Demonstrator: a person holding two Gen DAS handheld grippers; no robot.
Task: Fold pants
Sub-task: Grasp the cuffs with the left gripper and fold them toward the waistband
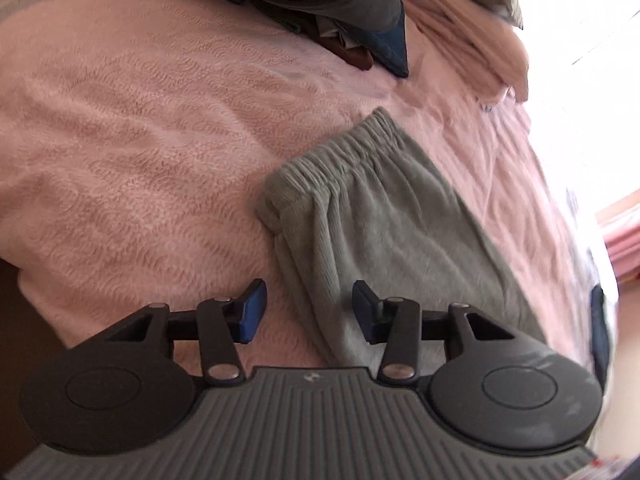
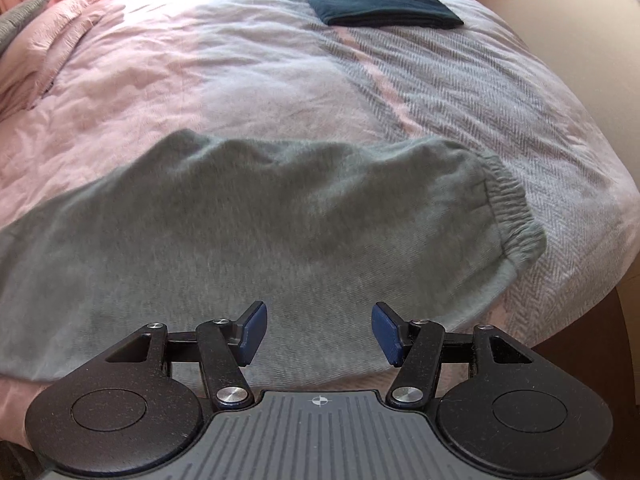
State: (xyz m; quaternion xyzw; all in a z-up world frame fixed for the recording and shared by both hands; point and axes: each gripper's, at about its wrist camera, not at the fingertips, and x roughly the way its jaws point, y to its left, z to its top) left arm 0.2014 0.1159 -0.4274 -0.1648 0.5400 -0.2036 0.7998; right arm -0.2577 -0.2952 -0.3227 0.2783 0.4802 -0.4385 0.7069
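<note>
Pants (image 2: 280, 216) lie flat on the bed (image 2: 256, 80). Left gripper (image 1: 306, 312) and right gripper (image 2: 319, 332) hover over the pants, jaws spread, holding nothing.

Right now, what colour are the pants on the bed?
Grey-green pants, clearest in the right wrist view.

No readable text, brand, label or number in either view. Only marks: a small crosshair symbol on the right gripper (image 2: 319, 330) body, near edge centre, and a small pale mark, too blurred to identify, at the same spot on the left gripper (image 1: 308, 312) body.
</note>
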